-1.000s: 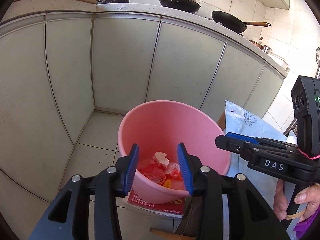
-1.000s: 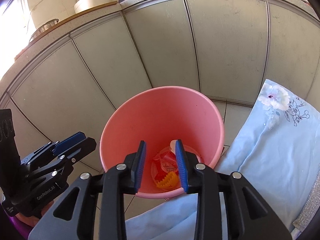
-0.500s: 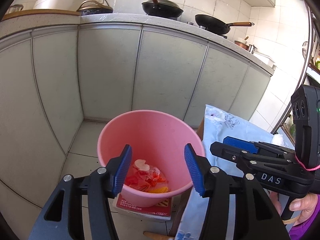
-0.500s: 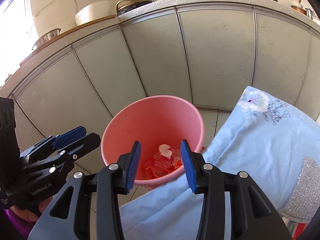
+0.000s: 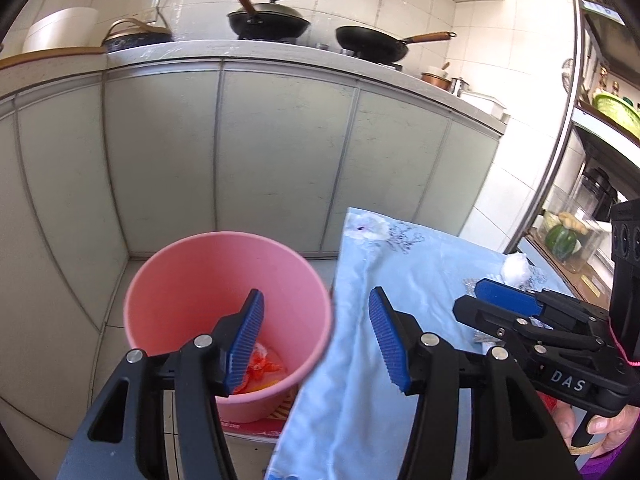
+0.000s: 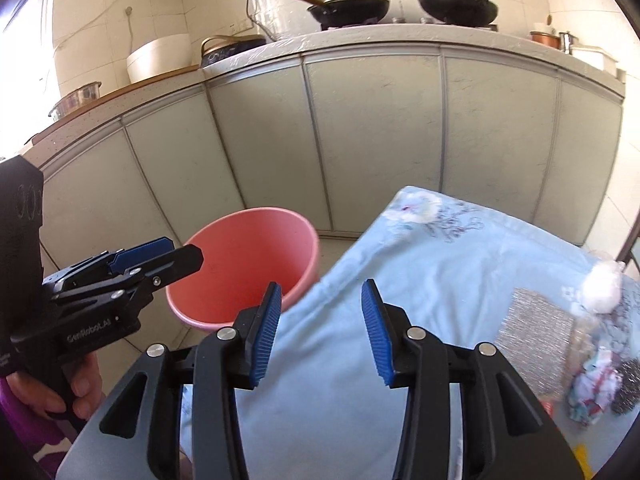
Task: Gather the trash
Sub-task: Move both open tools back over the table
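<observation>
**Both Grippers Stand Empty Beside the Pink Bin**

We look along a run of pale grey-green cabinets (image 5: 280, 160) under a speckled counter, where two black woks (image 6: 352, 4) sit against white wall tiles. Below them spreads our light blue floral cloth (image 6: 460, 280) over a table, its near corner hanging just beside the pink bin (image 5: 224, 272) on the tiled floor. The bin stands upright on a red-edged flat thing, and at its bottom lie red and orange wrappers (image 5: 262, 366), partly hidden behind a gripper finger.

Our left gripper (image 5: 316, 344) hangs over the bin's right rim and the cloth's edge, its blue pads spread wide with nothing between them. Our right gripper (image 6: 320, 334) is over the cloth, its jaws parted to a middling gap and likewise empty; a hand (image 5: 600, 428) grips its handle at the lower right of the left view.

Farther right on the cloth we find a silvery textured pad (image 6: 536, 332), a white fluffy wad (image 6: 602, 286), and a crumpled scrap of printed paper or cloth (image 6: 592, 388) beside a dark scourer-like lump, all well apart from the bin.
</observation>
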